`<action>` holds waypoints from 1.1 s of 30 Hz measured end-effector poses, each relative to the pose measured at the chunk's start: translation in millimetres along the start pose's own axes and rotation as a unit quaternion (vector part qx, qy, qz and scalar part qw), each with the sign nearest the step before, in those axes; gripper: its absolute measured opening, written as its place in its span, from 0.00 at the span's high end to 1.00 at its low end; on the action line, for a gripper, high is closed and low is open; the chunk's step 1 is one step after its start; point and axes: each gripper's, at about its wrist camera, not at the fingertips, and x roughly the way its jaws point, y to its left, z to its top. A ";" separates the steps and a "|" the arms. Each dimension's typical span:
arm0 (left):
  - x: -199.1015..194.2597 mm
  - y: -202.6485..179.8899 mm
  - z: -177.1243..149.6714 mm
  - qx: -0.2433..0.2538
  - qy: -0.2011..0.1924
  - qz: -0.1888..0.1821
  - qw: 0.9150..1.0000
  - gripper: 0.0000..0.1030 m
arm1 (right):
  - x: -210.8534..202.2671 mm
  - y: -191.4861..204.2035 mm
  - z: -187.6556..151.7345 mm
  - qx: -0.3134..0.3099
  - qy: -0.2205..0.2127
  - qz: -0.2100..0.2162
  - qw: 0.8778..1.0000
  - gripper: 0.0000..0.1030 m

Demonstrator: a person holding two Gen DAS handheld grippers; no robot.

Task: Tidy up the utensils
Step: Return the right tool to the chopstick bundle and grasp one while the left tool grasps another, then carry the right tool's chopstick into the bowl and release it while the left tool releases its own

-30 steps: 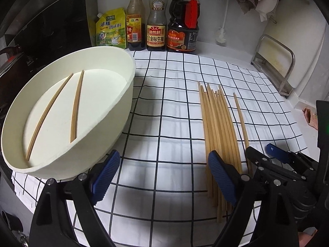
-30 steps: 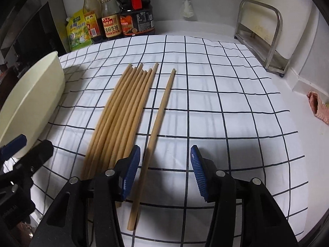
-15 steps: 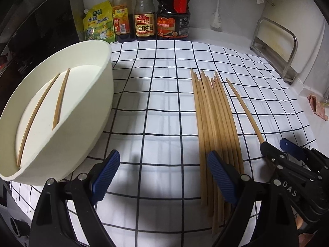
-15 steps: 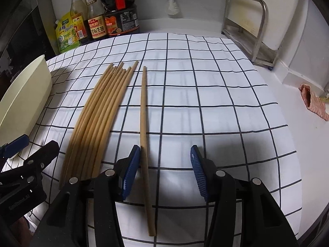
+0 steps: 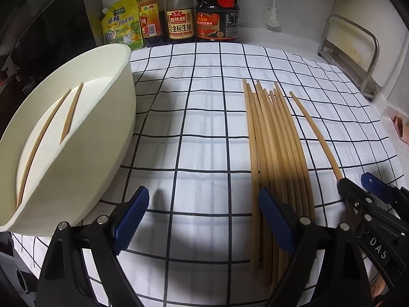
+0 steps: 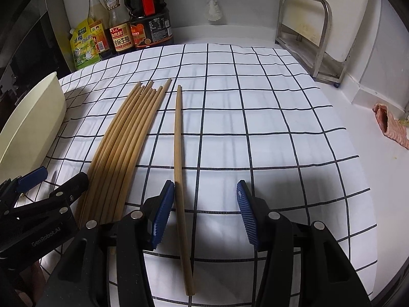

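Jaws of our right gripper [image 6: 204, 215] stand spread and empty, but they now straddle the lone chopstick [image 6: 179, 153]: a second ago it lay slanted across our left pad [image 6: 159, 217], and now it runs nearly straight away from us, just inside that pad. We judge the line-up done; closing on the stick comes next, though it sits off-centre and may roll as the pads meet. Our left gripper [image 5: 202, 220] is likewise released, holding nothing, and has edged nearer the bundle of chopsticks [image 5: 273, 153], whose near ends pass under its right pad. Further out on the checked cloth [image 5: 204, 117], the lone stick lies just right of that bundle. Off to the left, the cream tub [image 5: 110, 117] already holds two chopsticks [image 5: 51, 125].
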 end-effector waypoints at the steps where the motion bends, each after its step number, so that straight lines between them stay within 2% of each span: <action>1: 0.4 -1.1 0.3 0.002 0.000 0.002 1.000 0.16 | 0.0 0.7 0.1 -0.001 0.000 -0.001 1.000 0.53; 10: 7.6 -10.4 6.4 0.014 0.005 0.026 1.000 0.16 | 1.3 6.9 -1.1 -0.015 -0.009 -0.016 1.000 0.53; 13: 9.4 -9.9 8.7 0.010 0.009 0.008 1.000 0.21 | 1.2 8.6 -1.4 -0.021 -0.011 -0.016 1.000 0.53; 17: 9.8 -9.5 10.1 0.005 0.014 -0.017 1.000 0.34 | 0.5 12.6 -2.5 -0.033 -0.013 -0.009 0.999 0.62; 18: 8.7 -12.1 9.8 0.010 0.012 -0.018 1.000 0.41 | 0.2 14.5 -2.7 -0.038 -0.014 -0.007 0.999 0.67; 19: 7.5 -15.0 9.4 0.015 0.011 -0.024 1.000 0.45 | 0.1 16.3 -2.8 -0.041 -0.014 -0.005 0.999 0.70; 23: 3.6 -25.7 8.0 0.028 0.012 -0.039 0.999 0.72 | -0.6 19.1 -3.0 -0.046 -0.013 0.003 0.999 0.81; 24: 2.8 -28.6 7.7 0.031 0.013 -0.043 0.998 0.80 | -0.7 18.5 -2.8 -0.045 -0.013 0.004 0.999 0.88; 26: 1.8 -31.8 6.4 0.035 0.014 -0.049 0.998 0.90 | -0.9 17.0 -2.6 -0.040 -0.012 0.004 0.999 0.93; 27: 1.2 -32.6 5.6 0.035 0.014 -0.054 0.998 0.93 | -1.0 15.2 -2.2 -0.036 -0.012 0.009 0.999 0.94; 33: 0.1 -23.5 5.4 0.015 0.021 -0.081 0.996 0.93 | -1.9 10.4 -2.7 -0.015 -0.010 0.029 0.999 0.94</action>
